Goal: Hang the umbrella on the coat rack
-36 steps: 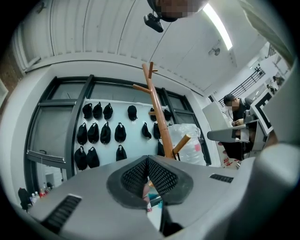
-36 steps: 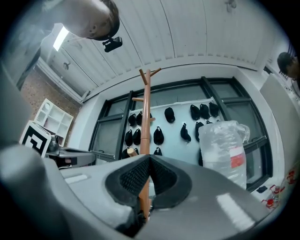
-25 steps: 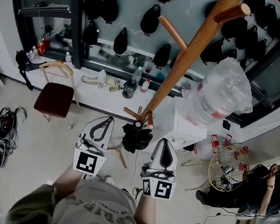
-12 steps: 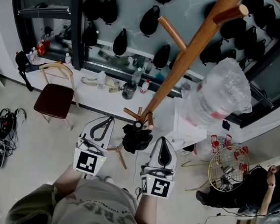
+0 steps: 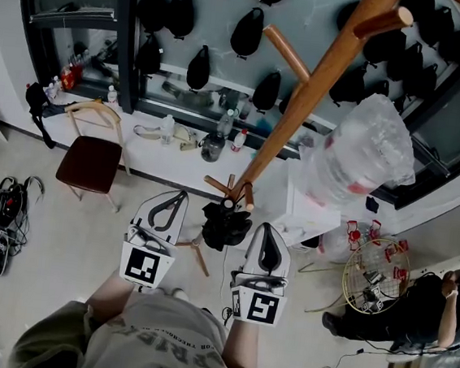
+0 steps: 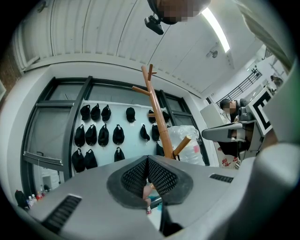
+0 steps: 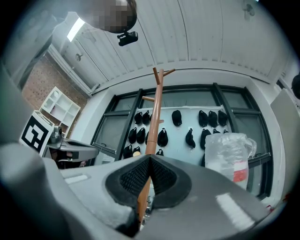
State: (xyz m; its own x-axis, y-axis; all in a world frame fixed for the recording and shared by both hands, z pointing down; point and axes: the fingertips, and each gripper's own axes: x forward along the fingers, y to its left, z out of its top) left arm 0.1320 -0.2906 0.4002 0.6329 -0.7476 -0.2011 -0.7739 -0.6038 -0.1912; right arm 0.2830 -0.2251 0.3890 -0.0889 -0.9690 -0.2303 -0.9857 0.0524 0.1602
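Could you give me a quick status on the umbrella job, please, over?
Both shut, empty: left tool, right tool. Dark bundle at coat rack foot, likely the umbrella, not hung. Clear plastic bag close beside the pole, view's right.

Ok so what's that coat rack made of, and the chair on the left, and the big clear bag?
Coat rack: looks like wood, with a smooth warm-brown finish and rounded pegs.
Chair: pale wooden frame, dark reddish seat; whether the seat is padded cannot be told.
Bag: thin clear plastic, crinkled and shiny.
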